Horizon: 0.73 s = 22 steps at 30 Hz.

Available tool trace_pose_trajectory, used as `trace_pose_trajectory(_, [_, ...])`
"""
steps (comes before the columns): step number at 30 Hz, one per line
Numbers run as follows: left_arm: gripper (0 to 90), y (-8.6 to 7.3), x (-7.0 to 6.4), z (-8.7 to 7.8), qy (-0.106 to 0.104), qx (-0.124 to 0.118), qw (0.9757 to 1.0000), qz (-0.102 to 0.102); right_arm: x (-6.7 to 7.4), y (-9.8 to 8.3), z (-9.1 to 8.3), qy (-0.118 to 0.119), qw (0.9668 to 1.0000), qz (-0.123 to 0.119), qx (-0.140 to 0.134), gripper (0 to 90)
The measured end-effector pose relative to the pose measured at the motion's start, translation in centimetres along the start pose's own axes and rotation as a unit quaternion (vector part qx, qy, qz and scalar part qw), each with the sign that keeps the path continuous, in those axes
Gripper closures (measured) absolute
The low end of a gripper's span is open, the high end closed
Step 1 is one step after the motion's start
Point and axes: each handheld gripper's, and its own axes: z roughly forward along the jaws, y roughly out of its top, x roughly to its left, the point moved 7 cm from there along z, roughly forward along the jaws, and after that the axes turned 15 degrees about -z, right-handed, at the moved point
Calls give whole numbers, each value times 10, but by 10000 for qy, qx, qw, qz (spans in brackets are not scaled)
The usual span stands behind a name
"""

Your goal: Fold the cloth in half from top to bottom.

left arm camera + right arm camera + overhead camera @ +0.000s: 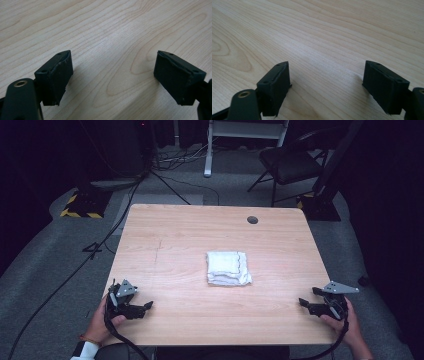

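1. A folded white cloth (228,268) lay flat on the wooden table (175,235), just right of the frame's centre in the high view, roughly square, with a darker line of stitching showing along its right edge.
2. Nothing touched the cloth; bare wood surrounded it on every side.
3. The left gripper (146,307) sat at the lower left of the high view, near the table's front edge, well apart from the cloth, with its jaws pointing toward the right of the frame.
4. In the left gripper view its two black jaws stood spread wide, with plain wood grain between them and nothing pinched.
5. The left hand (102,322) held that gripper from below, a white cuff at the wrist.
6. The right gripper (303,303) sat at the lower right of the high view, also well apart from the cloth, jaws pointing toward the left of the frame.
7. In the right gripper view its jaws were likewise spread, bare table between them.
8. The right hand (350,325) gripped it at the table's right front corner.
9. A small dark round hole (252,220) marked the table's far side, above the cloth in the frame.
10. Beyond the table, a black chair (287,162) stood on the grey floor at the upper right, and cables (100,245) ran across the floor at the left.
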Motion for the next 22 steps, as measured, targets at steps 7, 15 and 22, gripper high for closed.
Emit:
trace_pose_trajectory(7, [159, 0, 0, 0, -6, 18, 10000, 16, 0, 0, 0, 2, 10000, 1, 0, 222])
trace_pose_trajectory(15, [156, 0, 0, 0, -2, 20, 10000, -26, 0, 0, 0, 2, 10000, 2, 0, 222])
trace_pose_trajectory(22, [155, 0, 0, 0, -4, 31, 10000, -27, 0, 0, 0, 1, 10000, 0, 2, 222])
